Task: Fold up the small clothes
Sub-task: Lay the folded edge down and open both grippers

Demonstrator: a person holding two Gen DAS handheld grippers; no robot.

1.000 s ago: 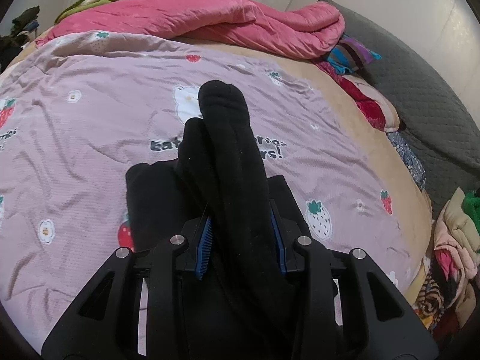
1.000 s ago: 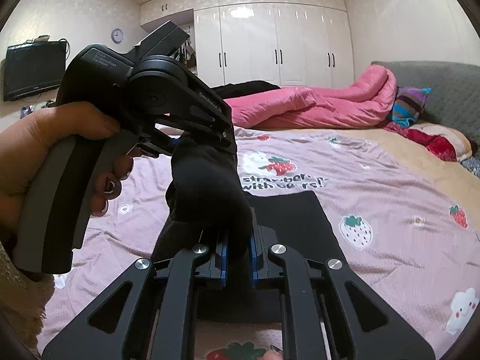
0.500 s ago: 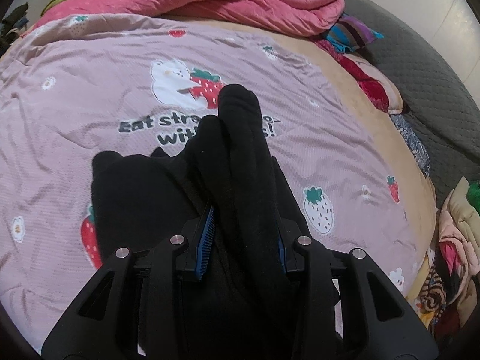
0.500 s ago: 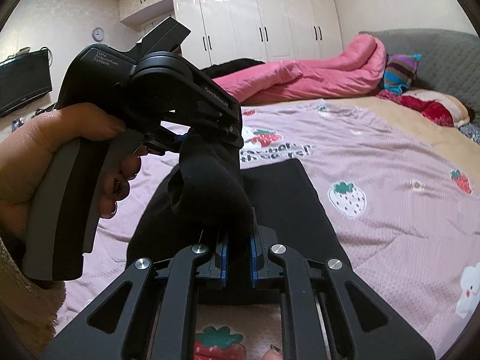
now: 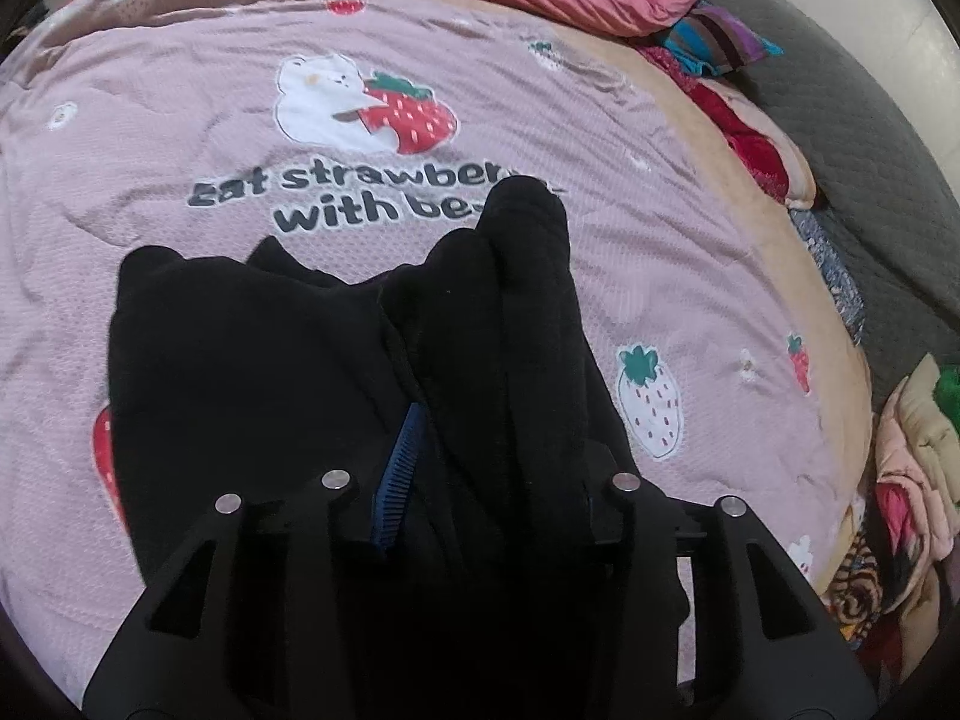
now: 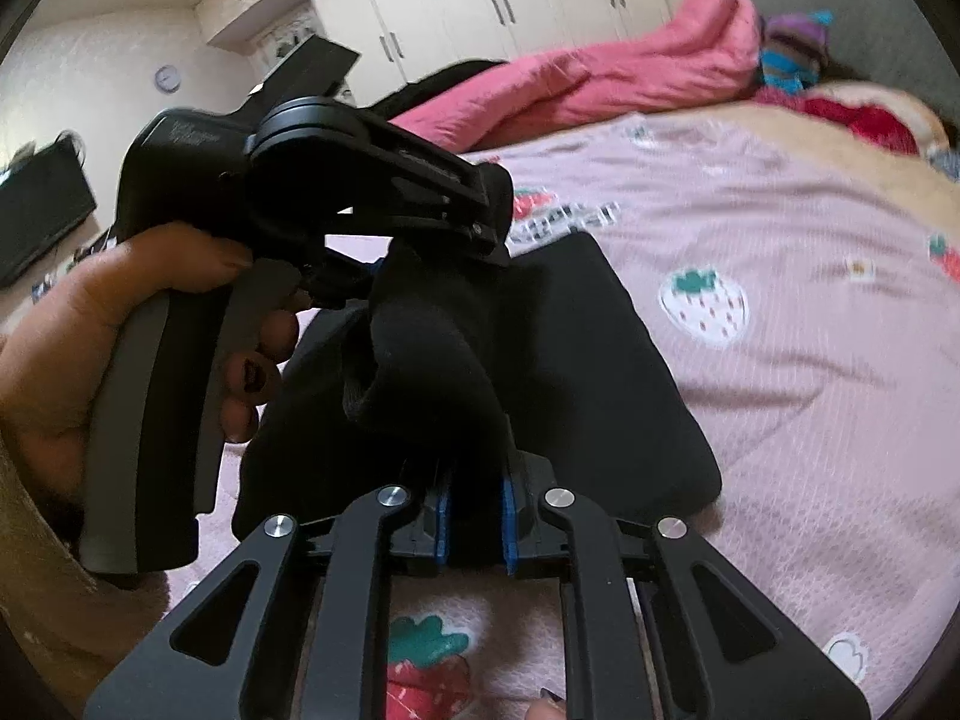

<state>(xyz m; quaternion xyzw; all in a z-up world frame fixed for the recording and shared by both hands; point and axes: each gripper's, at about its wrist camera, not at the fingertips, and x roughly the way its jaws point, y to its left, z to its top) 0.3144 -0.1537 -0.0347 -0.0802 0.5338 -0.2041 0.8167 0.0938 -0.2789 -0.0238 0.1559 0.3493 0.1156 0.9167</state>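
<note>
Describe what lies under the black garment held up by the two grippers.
Under the black garment lies the pink strawberry-print bedspread. A red strawberry pokes out at its edge; the rest of that print, and part of the lettering, is covered.

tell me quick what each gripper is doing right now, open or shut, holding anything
Left gripper: shut on the black garment.
Right gripper: shut on another bunch of the same black garment.

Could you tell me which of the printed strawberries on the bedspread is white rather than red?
The white strawberry with a green top, right of the black garment; the bear's strawberry is red.
</note>
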